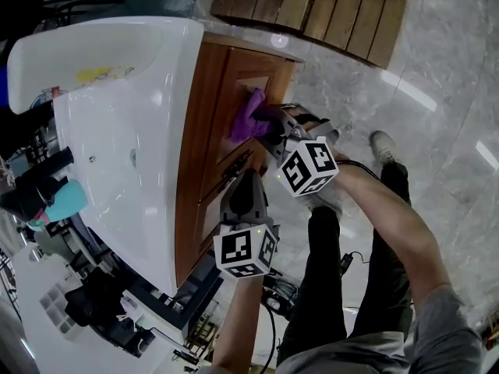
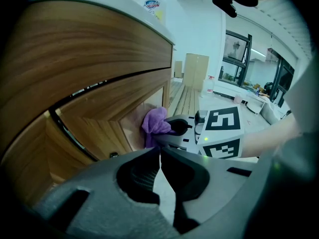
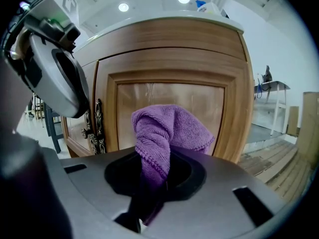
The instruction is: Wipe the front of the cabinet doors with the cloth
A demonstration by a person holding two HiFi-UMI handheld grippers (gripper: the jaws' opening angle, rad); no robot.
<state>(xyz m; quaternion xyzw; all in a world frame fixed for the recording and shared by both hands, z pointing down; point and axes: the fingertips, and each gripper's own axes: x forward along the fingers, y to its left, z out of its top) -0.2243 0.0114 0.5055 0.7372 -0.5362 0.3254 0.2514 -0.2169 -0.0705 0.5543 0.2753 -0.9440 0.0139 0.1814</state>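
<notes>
The right gripper (image 1: 267,125) holds a purple cloth (image 1: 246,115) against the wooden cabinet door (image 1: 234,80) below the white sink's (image 1: 156,92) front edge; the left gripper (image 1: 247,179) hovers near the neighbouring door (image 1: 201,189)

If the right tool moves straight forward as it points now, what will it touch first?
Probably the cabinet door's recessed panel, through the purple cloth clamped in the right tool; whether the cloth already touches it is unclear.
</notes>
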